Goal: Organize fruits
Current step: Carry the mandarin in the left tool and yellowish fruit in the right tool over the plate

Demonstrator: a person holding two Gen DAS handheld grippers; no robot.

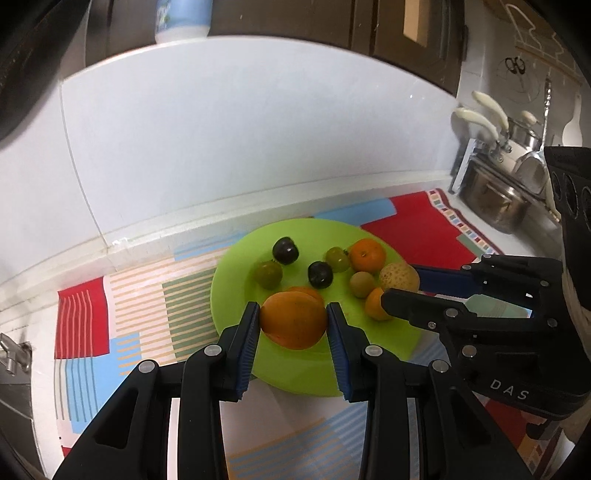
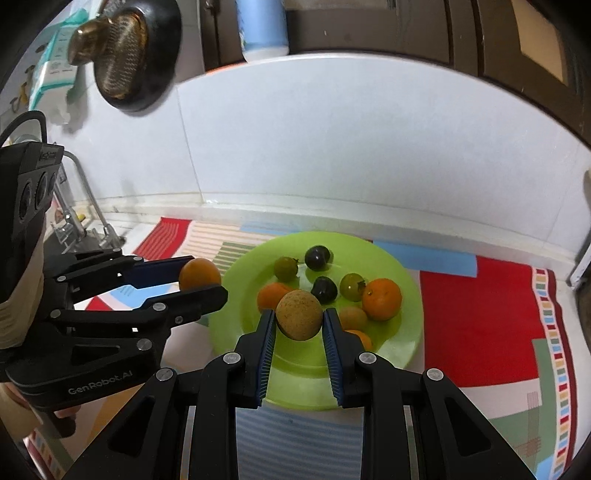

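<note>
A green plate (image 1: 236, 280) (image 2: 406, 332) lies on a patterned cloth and holds several fruits: two dark plums (image 1: 285, 250), green fruits (image 1: 268, 274) and oranges (image 1: 367, 254). My left gripper (image 1: 293, 323) is shut on an orange fruit (image 1: 293, 319), held just above the plate's near side; it also shows in the right wrist view (image 2: 199, 274). My right gripper (image 2: 299, 319) is shut on a tan speckled round fruit (image 2: 299, 314), held above the plate; this fruit shows in the left wrist view (image 1: 399, 277).
The colourful cloth (image 1: 424, 229) covers a white counter against a white wall. Steel pots (image 1: 495, 203) and utensils stand at the right. A faucet (image 2: 85, 199) is at the left. A blue-white bottle (image 2: 264, 29) stands on the ledge above.
</note>
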